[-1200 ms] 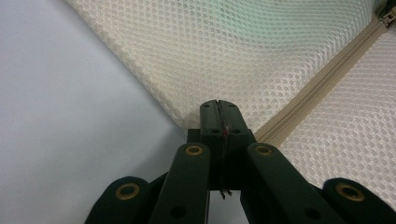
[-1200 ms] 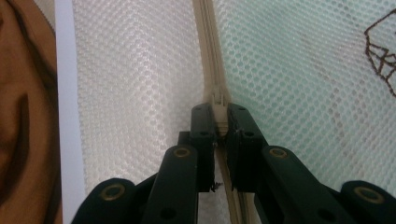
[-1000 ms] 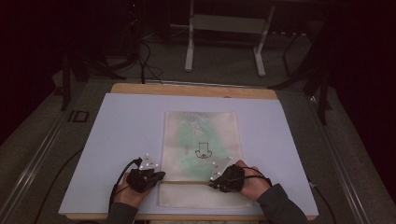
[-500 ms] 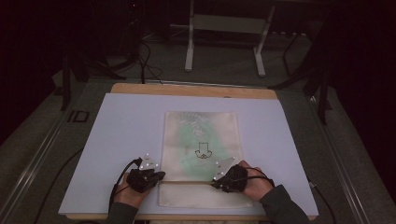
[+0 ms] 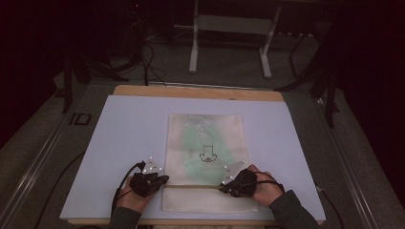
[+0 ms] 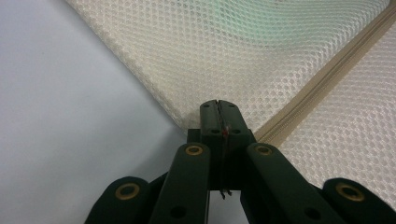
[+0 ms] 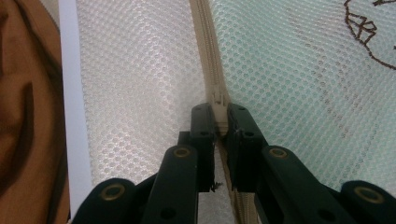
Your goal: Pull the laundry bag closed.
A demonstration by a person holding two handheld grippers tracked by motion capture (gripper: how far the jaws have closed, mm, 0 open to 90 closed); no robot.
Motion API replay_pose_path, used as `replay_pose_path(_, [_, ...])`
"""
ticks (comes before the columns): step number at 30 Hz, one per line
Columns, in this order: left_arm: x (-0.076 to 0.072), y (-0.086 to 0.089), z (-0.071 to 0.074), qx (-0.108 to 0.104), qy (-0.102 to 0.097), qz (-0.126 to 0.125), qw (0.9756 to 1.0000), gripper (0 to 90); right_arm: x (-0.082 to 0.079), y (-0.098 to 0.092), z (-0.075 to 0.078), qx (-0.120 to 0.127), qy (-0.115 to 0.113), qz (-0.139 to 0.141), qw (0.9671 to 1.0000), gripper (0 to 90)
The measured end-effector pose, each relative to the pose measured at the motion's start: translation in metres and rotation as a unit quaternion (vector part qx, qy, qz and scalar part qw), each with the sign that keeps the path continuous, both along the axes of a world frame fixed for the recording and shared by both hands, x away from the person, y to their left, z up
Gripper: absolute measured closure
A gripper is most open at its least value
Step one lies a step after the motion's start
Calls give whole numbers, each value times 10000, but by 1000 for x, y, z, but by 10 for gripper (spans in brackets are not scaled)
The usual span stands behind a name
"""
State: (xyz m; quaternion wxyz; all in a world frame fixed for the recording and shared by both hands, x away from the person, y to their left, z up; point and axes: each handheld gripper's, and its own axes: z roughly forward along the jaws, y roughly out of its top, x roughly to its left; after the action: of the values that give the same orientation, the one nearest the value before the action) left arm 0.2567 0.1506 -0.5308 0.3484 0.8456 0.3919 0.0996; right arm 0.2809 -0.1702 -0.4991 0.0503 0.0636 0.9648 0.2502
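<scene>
The worktop [image 5: 124, 138] is spread wide under a pale sheet, and right in the middle of its near half lies the mesh laundry bag [image 5: 205, 133], flat, cream-coloured, with something green showing through the netting and a small dark drawing on it. That bag looks light and floppy, all soft open weave; it will likely sag and bunch wherever it is lifted, and the netting could snag on a hard edge. The firm line to work from is the zipper [image 5: 193, 186], running straight across the bag close to its near edge, so the best holds are the bag's corner at one end and the slider at the other.

And that is just how the hands are set. The left gripper [image 5: 160, 180] sits at the bag's left edge, jaws pressed tight together on the mesh corner [image 6: 196, 119] where the zipper tape begins. The right gripper [image 5: 224, 186] is over on the zipper line, jaws pinched in on the zipper pull [image 7: 218, 114], the cream tab caught between the two black tips. Both look set to draw the zipper along, one anchoring, one pulling.
</scene>
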Motion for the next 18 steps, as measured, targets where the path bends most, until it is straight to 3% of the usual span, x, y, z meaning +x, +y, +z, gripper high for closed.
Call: replay_pose_path(18, [0,0,0,3,-1,1,10000,895,-1,-5,2,-31,-13,3,10000,825])
